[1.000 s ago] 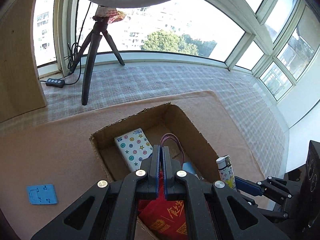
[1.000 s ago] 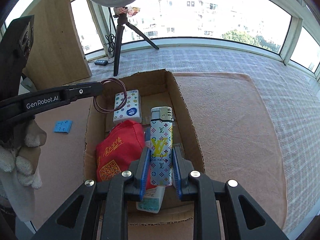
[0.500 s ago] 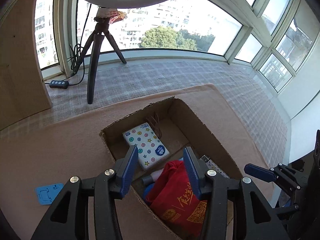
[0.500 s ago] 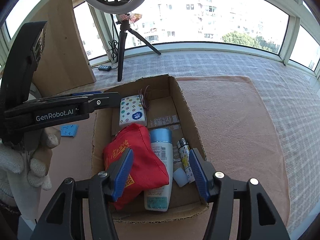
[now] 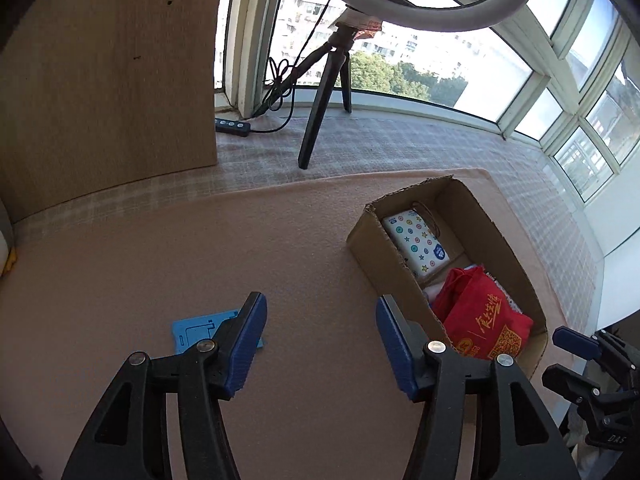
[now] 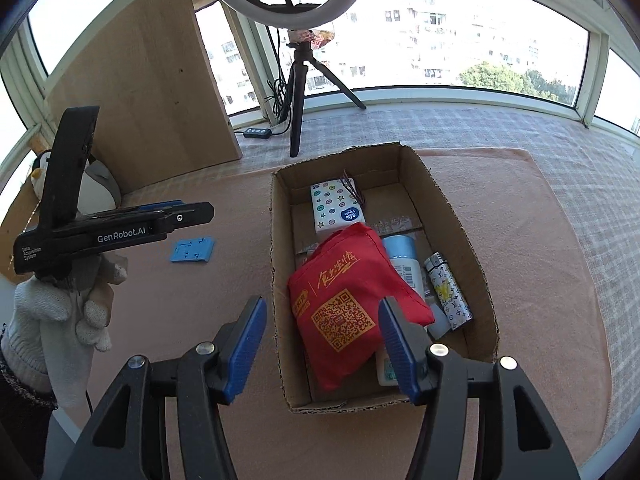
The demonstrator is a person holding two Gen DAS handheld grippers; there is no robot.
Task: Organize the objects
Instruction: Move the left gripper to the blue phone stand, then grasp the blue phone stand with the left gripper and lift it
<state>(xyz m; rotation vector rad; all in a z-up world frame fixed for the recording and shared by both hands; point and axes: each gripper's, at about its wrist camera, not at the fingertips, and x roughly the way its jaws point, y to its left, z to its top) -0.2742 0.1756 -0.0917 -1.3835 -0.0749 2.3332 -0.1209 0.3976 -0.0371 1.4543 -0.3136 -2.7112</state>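
Note:
A cardboard box (image 6: 460, 216) stands on the pink mat; in the left wrist view the box (image 5: 492, 224) is at the right. It holds a red pouch (image 6: 344, 304), a star-patterned tissue pack (image 6: 334, 208), a hair tie (image 6: 352, 190), a blue-capped bottle (image 6: 402, 256) and a patterned lighter (image 6: 448, 296). A blue card (image 6: 192, 250) lies on the mat left of the box, partly behind my left finger (image 5: 244, 344). My left gripper (image 5: 320, 344) is open and empty above the mat. My right gripper (image 6: 322, 346) is open and empty over the box's near end.
A ring light on a tripod (image 6: 298, 92) stands at the back with its cable and remote (image 6: 258, 132). A wooden board (image 6: 160, 92) leans at the back left. A penguin toy (image 6: 40, 172) sits at the far left. Windows line the back.
Both grippers have opened and pulled back; the hair tie and the lighter now lie in the box. My left gripper has swung left over the mat toward the blue card.

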